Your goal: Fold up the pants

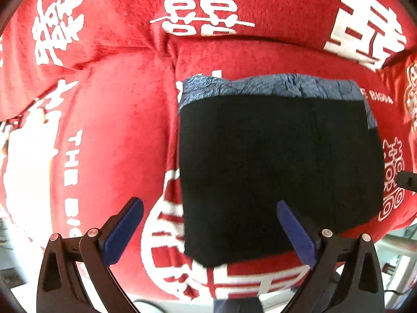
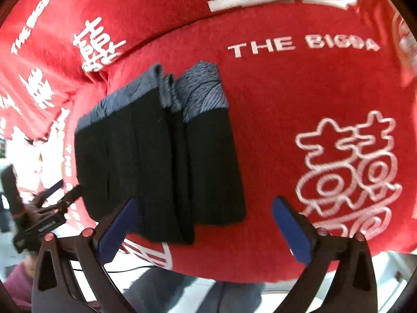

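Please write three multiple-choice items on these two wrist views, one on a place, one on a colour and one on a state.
1. Where do the folded pants lie?
A. on the red blanket with white characters
B. in a basket
C. on a bare wooden floor

2. What colour is the band along the far edge of the pants?
A. yellow
B. blue-grey
C. white

3. How does the left gripper stand?
A. shut on the pants
B. open, with nothing held
C. shut on the blanket

Key: 1 A, the red blanket surrounds the pants in both views. 2 B, a blue-grey strip tops the black cloth. 3 B, its blue pads stand wide apart above the cloth; the right gripper is likewise open.
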`<state>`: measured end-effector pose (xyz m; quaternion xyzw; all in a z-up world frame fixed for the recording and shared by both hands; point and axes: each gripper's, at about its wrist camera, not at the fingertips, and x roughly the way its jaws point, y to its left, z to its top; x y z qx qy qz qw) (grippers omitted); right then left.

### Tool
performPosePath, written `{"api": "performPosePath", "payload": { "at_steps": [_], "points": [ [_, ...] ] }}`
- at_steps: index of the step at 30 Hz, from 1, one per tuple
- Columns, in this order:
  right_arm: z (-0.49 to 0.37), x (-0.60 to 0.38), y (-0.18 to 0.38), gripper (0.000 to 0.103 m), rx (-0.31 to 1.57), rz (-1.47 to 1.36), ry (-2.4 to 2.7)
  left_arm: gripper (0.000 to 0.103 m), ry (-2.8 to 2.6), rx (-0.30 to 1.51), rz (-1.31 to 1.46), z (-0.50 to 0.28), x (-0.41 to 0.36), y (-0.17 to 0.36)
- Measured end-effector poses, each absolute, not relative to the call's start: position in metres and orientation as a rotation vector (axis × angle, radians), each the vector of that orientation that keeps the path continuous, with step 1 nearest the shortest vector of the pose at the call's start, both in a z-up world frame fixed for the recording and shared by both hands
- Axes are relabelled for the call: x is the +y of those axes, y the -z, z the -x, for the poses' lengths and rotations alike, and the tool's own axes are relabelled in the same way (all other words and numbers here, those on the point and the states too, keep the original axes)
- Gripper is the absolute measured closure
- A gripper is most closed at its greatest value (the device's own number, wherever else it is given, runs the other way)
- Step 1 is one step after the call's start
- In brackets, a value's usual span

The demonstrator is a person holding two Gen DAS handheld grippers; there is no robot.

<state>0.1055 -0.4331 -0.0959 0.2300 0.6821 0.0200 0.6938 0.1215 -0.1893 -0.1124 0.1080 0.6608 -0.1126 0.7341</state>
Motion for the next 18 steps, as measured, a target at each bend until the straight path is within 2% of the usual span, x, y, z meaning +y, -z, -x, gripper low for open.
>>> {"api": "performPosePath", "payload": {
  "at_steps": [9,18],
  "points": [
    [-0.093,-0.390,0.042,0.000,1.559,-0.328,0.092,0.001,0.239,1.442,-0.274,-0.102,-0.185,0.061],
    [-0.082,-0.369,-0.001,0.000,1.513,-0.278,0.100,0.001,0.286,1.479,-0.271,-0.089,-0.183,0.045]
  ]
}}
